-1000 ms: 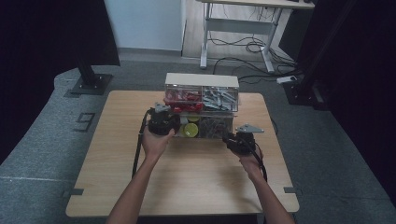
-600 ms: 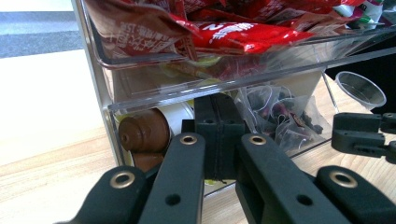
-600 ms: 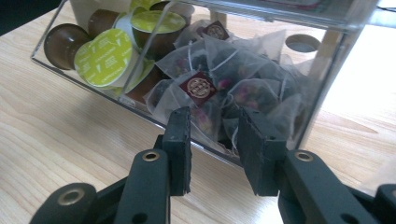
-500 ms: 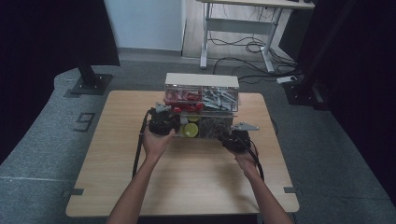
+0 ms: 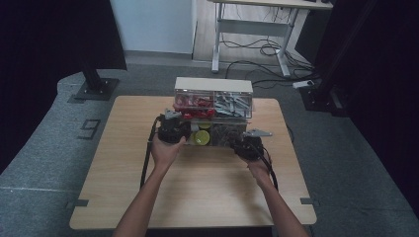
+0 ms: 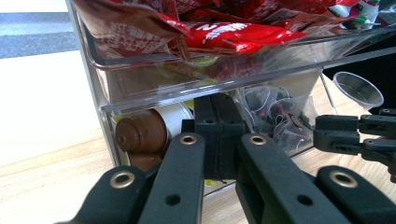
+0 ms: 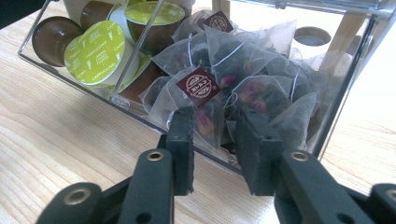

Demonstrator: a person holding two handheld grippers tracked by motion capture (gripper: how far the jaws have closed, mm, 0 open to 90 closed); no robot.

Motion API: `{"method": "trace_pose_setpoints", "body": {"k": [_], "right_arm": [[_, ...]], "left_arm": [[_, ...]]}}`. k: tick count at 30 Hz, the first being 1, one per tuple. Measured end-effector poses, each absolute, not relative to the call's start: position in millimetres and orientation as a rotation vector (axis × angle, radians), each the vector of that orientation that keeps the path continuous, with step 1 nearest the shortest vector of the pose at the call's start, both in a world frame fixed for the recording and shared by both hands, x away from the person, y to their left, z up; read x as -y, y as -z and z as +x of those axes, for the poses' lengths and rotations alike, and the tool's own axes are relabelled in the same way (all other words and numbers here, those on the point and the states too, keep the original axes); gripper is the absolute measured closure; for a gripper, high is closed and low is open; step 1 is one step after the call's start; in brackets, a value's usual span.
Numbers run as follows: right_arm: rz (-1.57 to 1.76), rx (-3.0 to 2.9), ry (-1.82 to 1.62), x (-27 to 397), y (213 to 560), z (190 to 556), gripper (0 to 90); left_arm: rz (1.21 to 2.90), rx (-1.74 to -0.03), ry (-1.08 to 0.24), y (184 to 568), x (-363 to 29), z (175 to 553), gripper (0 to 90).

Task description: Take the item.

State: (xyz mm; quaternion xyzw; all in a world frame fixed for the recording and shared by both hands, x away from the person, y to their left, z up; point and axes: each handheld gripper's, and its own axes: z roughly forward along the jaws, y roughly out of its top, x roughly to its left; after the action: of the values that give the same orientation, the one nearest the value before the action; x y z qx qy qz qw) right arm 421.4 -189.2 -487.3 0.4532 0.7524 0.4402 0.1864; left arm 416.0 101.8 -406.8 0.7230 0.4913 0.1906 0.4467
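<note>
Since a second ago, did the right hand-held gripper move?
Yes. The right hand-held gripper slid a little closer to the clear organizer, its jaws closing.

Clear pyramid tea bags (image 7: 243,88) with dark red tags lie heaped in the open lower acrylic drawer (image 7: 327,126).

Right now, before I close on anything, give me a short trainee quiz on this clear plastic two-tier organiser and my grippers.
1. True or false: in the clear plastic two-tier organiser, the green-lidded brown coffee capsules and the mesh pyramid tea bags share the lower tier, in separate compartments.
2. In the high view, what fills the upper left compartment: A red foil sachets, B batteries, C spoons?
3. Which is shut: the left gripper or the right gripper?
Key: 1 true; 2 A; 3 left. The right gripper's jaws have just been closing; a tea bag shows in the gap, not pressed.
</note>
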Motion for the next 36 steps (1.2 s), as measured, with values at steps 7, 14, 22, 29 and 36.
{"method": "trace_pose_setpoints", "body": {"k": [7,14,22,29,36], "right_arm": [[1.291,-2.127,-1.254,190.5,489.5,425.4,83.8],[1.278,-2.136,-1.259,191.0,489.7,426.2,89.3],[1.239,-2.110,-1.310,192.7,479.2,420.8,89.5],[1.195,-2.088,-1.353,191.0,465.8,414.1,89.5],[1.169,-2.074,-1.376,190.9,457.5,407.7,89.5]], "left_arm": [[1.789,-1.212,-0.472,406.3,-101.2,414.7,89.6],[1.788,-1.212,-0.470,406.0,-101.6,415.2,89.6],[1.788,-1.216,-0.472,407.0,-101.5,416.8,89.6],[1.785,-1.215,-0.472,406.8,-101.0,416.6,89.7],[1.783,-1.214,-0.466,407.1,-100.7,416.9,89.7]]}}
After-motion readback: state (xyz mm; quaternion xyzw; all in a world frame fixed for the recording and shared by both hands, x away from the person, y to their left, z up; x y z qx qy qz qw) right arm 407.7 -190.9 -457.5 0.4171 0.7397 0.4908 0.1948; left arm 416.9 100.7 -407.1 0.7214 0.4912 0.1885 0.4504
